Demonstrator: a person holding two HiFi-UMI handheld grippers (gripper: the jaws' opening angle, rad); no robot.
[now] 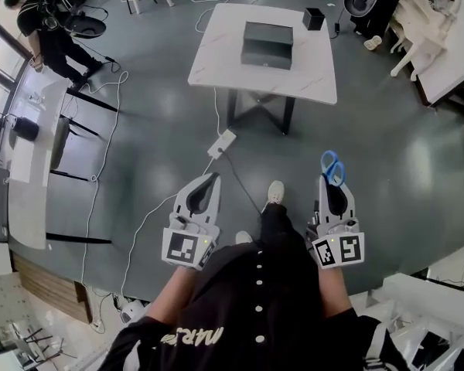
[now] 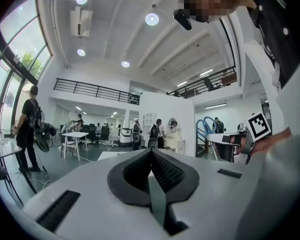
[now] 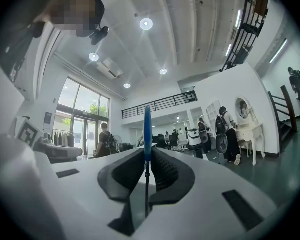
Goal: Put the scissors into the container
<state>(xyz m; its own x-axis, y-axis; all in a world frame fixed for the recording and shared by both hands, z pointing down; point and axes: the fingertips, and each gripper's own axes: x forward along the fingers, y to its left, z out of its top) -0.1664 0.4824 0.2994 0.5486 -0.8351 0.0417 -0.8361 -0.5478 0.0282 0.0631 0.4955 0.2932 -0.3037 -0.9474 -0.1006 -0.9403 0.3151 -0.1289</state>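
Blue-handled scissors point(image 1: 332, 167) stick out forward from my right gripper point(image 1: 330, 181), which is shut on their blades. In the right gripper view the scissors point(image 3: 147, 129) stand edge-on between the dark pads, and the right gripper point(image 3: 147, 153) points level. My left gripper point(image 1: 212, 179) is shut with nothing in it; in its own view the left gripper point(image 2: 151, 152) shows its pads meeting at the tip. The dark rectangular container point(image 1: 267, 43) sits on a white table point(image 1: 216, 64) far ahead, well beyond both grippers.
A small black box point(image 1: 313, 18) stands at the table's far right corner. A white power strip point(image 1: 221, 143) with trailing cables lies on the grey floor between me and the table. A person point(image 1: 50, 33) stands at the far left beside long white benches; white furniture is at the right.
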